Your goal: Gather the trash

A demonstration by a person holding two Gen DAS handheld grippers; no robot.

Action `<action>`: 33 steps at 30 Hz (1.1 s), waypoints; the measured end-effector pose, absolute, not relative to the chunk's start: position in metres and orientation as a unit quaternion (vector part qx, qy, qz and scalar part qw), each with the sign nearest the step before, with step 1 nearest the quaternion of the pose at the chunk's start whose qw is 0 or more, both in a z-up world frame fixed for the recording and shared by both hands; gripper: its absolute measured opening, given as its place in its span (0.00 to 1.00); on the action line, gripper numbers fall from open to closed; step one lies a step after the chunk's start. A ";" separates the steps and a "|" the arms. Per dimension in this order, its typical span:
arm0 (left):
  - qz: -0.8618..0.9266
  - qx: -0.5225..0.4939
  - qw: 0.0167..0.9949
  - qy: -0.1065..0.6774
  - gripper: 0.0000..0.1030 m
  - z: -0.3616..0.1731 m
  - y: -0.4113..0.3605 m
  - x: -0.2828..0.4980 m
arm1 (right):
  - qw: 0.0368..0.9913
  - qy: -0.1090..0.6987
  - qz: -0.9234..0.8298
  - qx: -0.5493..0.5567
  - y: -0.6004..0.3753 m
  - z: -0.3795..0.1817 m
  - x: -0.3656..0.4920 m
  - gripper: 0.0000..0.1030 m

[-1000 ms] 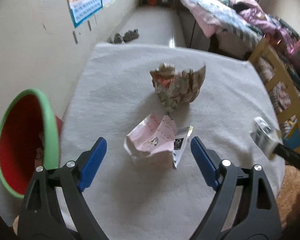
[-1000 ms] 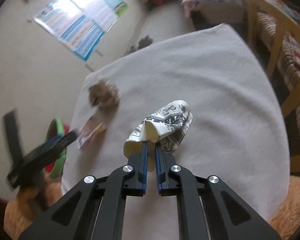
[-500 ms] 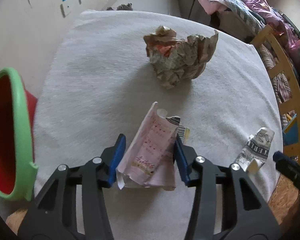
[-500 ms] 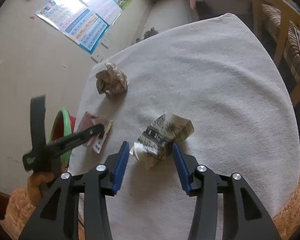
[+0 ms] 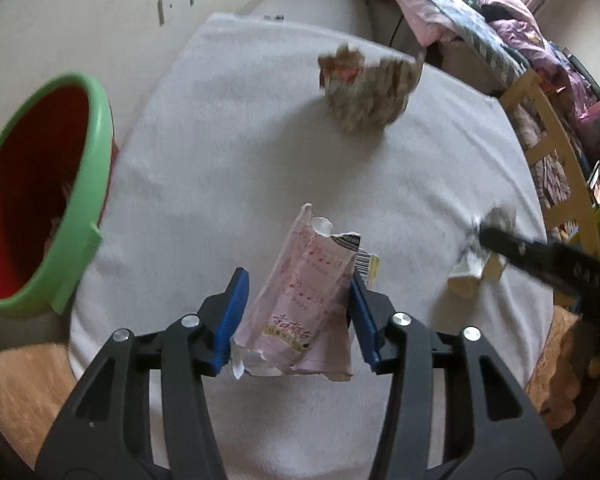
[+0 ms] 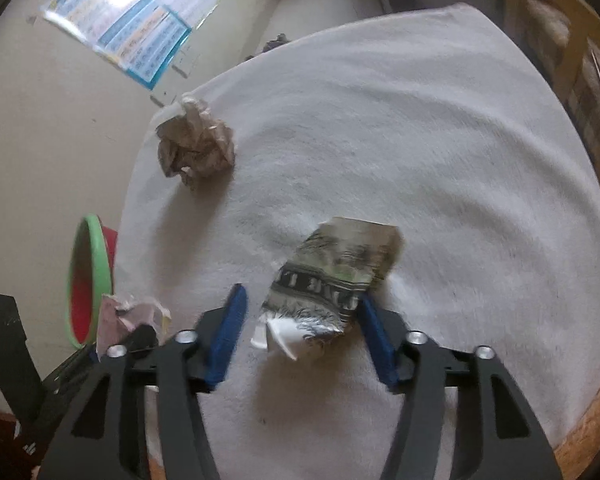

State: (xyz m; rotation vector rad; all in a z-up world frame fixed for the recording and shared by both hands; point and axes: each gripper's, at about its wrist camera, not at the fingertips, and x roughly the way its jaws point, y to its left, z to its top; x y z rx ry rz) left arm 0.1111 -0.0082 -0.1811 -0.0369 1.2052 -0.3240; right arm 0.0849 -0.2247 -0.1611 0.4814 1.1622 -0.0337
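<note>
A torn pink wrapper stands between the blue pads of my left gripper. Both pads touch it, and the jaws are easing open slightly. The right wrist view shows the same wrapper at that gripper's tip, beside the bin. A crushed black-and-white patterned carton lies on the white cloth between the fingers of my right gripper. Its jaws are closing: the right pad touches the carton, while the left pad stands clear of it. A crumpled brown paper ball sits farther back. The green-rimmed red bin stands off the table's left edge.
The round table wears a white fluffy cloth. A wooden chair stands at its right and piled bedding lies behind. A poster hangs on the left wall. An orange rug lies below.
My left gripper came down and closed from wide open onto the pink wrapper. My right gripper let go of the carton, opened, and is narrowing around it on the cloth.
</note>
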 end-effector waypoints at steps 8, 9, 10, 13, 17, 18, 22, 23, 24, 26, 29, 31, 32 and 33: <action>-0.151 -0.032 0.799 0.581 0.62 -0.193 -0.007 0.104 | 0.816 0.539 0.011 0.210 -0.217 -0.159 0.082 0.13; -0.153 -0.032 0.799 0.580 0.62 -0.192 -0.007 0.103 | 0.818 0.536 0.013 0.211 -0.216 -0.157 0.081 0.13; -0.155 -0.033 0.799 0.580 0.63 -0.191 -0.008 0.103 | 0.820 0.532 0.016 0.212 -0.217 -0.155 0.080 0.12; -0.160 -0.036 0.799 0.578 0.66 -0.191 -0.008 0.102 | 0.824 0.521 0.023 0.220 -0.220 -0.149 0.075 0.12; -0.159 -0.031 0.798 0.581 0.66 -0.195 -0.008 0.100 | 0.824 0.516 0.025 0.233 -0.222 -0.147 0.071 0.12; -0.160 -0.029 0.798 0.580 0.66 -0.195 -0.008 0.100 | 0.824 0.515 0.025 0.234 -0.223 -0.147 0.070 0.12; -0.159 -0.020 0.799 0.580 0.51 -0.194 -0.010 0.099 | 0.827 0.512 0.024 0.232 -0.221 -0.145 0.068 0.12; -0.157 -0.018 0.800 0.579 0.47 -0.194 -0.010 0.099 | 0.827 0.511 0.025 0.231 -0.220 -0.144 0.068 0.12; -0.157 -0.022 0.800 0.579 0.47 -0.194 -0.009 0.099 | 0.829 0.510 0.025 0.229 -0.219 -0.143 0.067 0.12; -0.157 -0.030 0.803 0.575 0.46 -0.191 -0.006 0.098 | 0.832 0.506 0.027 0.225 -0.217 -0.139 0.066 0.12; -0.156 -0.036 0.812 0.561 0.45 -0.181 -0.002 0.098 | 0.836 0.499 0.032 0.224 -0.214 -0.132 0.064 0.12; -0.156 -0.042 0.820 0.549 0.45 -0.171 0.001 0.097 | 0.837 0.496 0.036 0.228 -0.212 -0.127 0.064 0.12; -0.156 -0.043 0.825 0.542 0.45 -0.165 0.002 0.097 | 0.839 0.492 0.041 0.230 -0.210 -0.123 0.063 0.12; -0.154 -0.044 0.831 0.533 0.45 -0.158 0.004 0.097 | 0.840 0.490 0.045 0.229 -0.208 -0.120 0.063 0.12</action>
